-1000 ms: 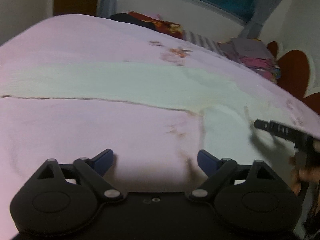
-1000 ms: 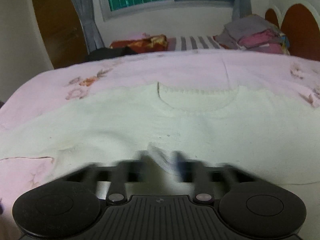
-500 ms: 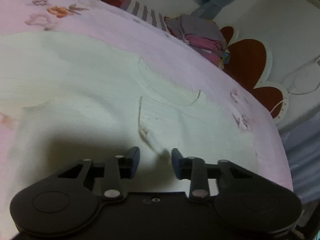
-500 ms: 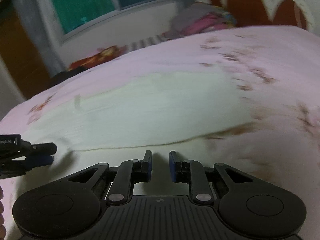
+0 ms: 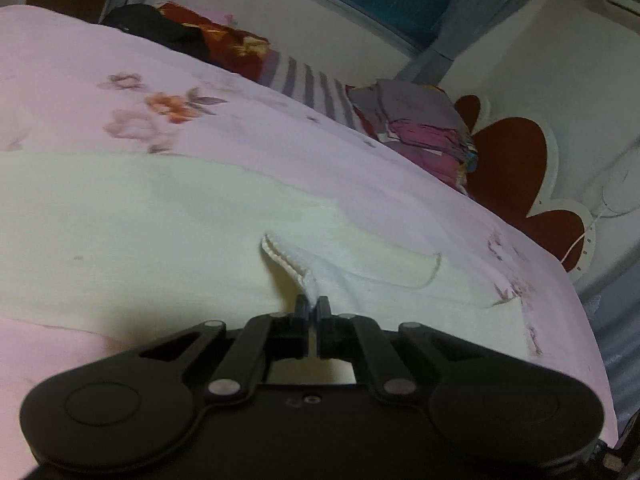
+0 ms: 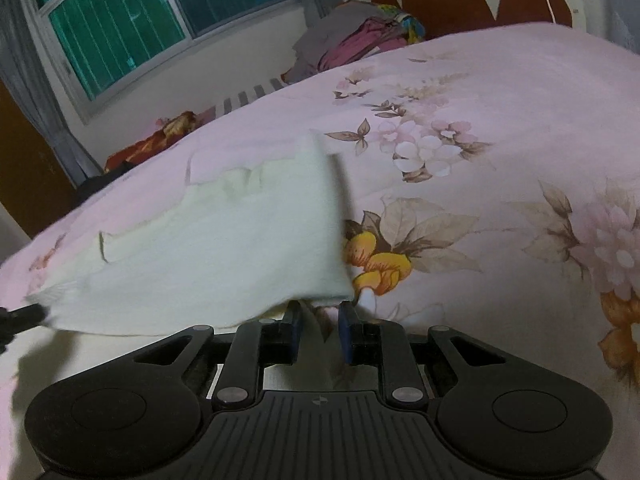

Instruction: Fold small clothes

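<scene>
My left gripper has just been closing and now pinches the ribbed edge of the top, a pale cream knit spread flat on the bed. The pinched edge rises off the cloth in a narrow ridge that runs up from my pads; the jaws stand pressed together on it.

My right gripper sits at the top's near right corner. Its jaws stand narrowly apart with that corner at their tips. I cannot tell whether the pads press the fabric or only bracket it. The corner is lifted and slightly blurred. From this side the top stretches away to the left, and my left gripper's tip shows at its far left edge.

The bed carries a pink floral cover. At its far side, by the red headboard, lies a pile of grey and magenta clothes, well apart from the top. A striped cloth lies beside the pile, under the window.
</scene>
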`<move>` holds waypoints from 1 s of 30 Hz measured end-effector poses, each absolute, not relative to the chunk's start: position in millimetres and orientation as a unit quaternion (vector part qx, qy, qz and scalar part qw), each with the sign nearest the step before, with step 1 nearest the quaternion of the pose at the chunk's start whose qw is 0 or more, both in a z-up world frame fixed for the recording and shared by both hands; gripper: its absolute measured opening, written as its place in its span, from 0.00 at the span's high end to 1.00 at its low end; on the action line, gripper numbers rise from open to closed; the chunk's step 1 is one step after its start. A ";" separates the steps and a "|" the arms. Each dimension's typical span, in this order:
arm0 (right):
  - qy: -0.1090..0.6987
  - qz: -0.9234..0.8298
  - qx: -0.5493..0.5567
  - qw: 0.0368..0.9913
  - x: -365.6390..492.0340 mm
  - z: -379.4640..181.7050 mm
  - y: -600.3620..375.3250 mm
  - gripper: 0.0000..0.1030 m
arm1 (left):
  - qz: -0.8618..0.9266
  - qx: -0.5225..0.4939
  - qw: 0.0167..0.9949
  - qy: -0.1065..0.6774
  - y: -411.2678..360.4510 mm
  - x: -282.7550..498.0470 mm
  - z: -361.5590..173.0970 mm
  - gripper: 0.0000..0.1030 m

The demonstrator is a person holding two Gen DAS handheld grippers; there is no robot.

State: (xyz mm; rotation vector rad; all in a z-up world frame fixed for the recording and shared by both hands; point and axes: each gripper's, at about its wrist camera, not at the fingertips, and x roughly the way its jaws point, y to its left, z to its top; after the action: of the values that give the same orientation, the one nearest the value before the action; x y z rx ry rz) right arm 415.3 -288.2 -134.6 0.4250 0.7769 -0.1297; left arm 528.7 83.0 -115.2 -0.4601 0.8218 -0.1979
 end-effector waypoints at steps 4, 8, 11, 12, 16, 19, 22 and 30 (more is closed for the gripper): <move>0.375 -0.068 0.194 0.904 416.7 -135.8 -285.6 0.81 | -0.084 -0.227 0.888 0.390 98.8 523.2 -114.9 0.97; 0.379 -0.063 0.172 0.907 417.3 -135.8 -282.7 0.81 | -0.073 -0.240 0.888 0.386 116.6 519.2 -114.8 0.97; 0.380 -0.062 0.168 0.908 417.1 -135.7 -282.3 0.81 | -0.071 -0.232 0.889 0.387 119.8 516.6 -115.0 0.97; 0.379 -0.062 0.164 0.909 416.4 -136.0 -281.3 0.81 | -0.070 -0.231 0.890 0.386 120.5 515.3 -115.2 0.97; 0.376 -0.065 0.153 0.912 415.7 -136.5 -277.9 0.82 | -0.064 -0.221 0.891 0.392 123.2 513.7 -122.8 0.97; 0.376 -0.071 0.147 0.912 416.0 -136.5 -276.1 0.83 | -0.061 -0.221 0.886 0.402 123.0 515.1 -131.8 0.97; 0.382 -0.068 0.149 0.909 415.7 -134.4 -277.8 0.83 | -0.063 -0.215 0.884 0.409 126.3 514.2 -130.6 0.89; 0.331 -0.032 0.157 0.930 408.7 -101.6 -267.7 0.83 | -0.092 -0.048 0.928 0.357 46.6 497.4 -98.2 0.47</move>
State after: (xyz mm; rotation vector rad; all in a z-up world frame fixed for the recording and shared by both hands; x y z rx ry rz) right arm 408.7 -267.7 -101.6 0.3222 0.6774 -0.0665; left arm 497.4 46.6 -98.2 -0.0982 0.7322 -0.1882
